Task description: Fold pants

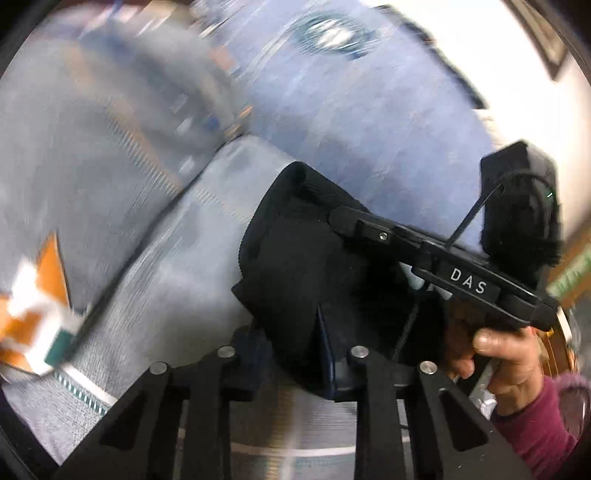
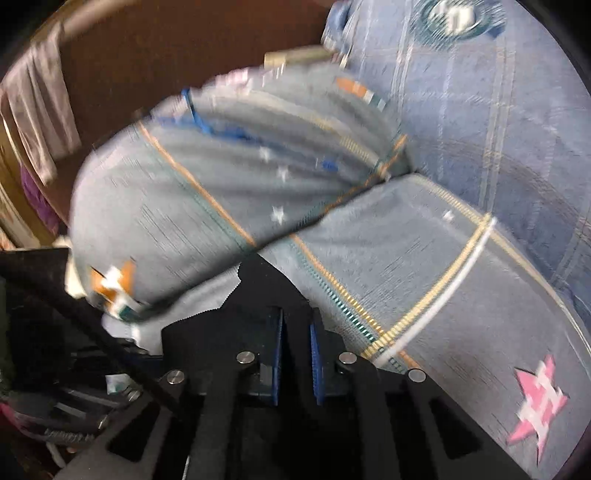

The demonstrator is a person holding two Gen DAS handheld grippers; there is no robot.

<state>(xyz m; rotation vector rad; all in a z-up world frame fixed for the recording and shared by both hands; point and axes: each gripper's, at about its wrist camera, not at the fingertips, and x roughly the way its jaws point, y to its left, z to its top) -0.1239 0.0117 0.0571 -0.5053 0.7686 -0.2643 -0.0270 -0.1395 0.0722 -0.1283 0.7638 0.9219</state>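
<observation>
The pants (image 2: 207, 192) are grey knit with coloured stripes and star patches; they hang lifted in folds above a blue bed cover (image 2: 480, 122). They also show in the left wrist view (image 1: 110, 166). Their black waistband (image 1: 306, 280) lies between my left gripper's (image 1: 291, 347) fingers, which are shut on it. My right gripper (image 2: 297, 332) is shut on black waistband fabric (image 2: 258, 291); its blue pads (image 2: 316, 354) stand close together. The right gripper also shows from outside in the left wrist view (image 1: 347, 221), gripping the same waistband. Both views are motion-blurred.
A brown wooden headboard or wall (image 2: 166, 48) stands behind the bed with cloth (image 2: 40, 110) hanging at the left. A round teal pattern (image 1: 332, 33) marks the bed cover. A hand in a maroon sleeve (image 1: 517, 369) holds the right gripper's handle.
</observation>
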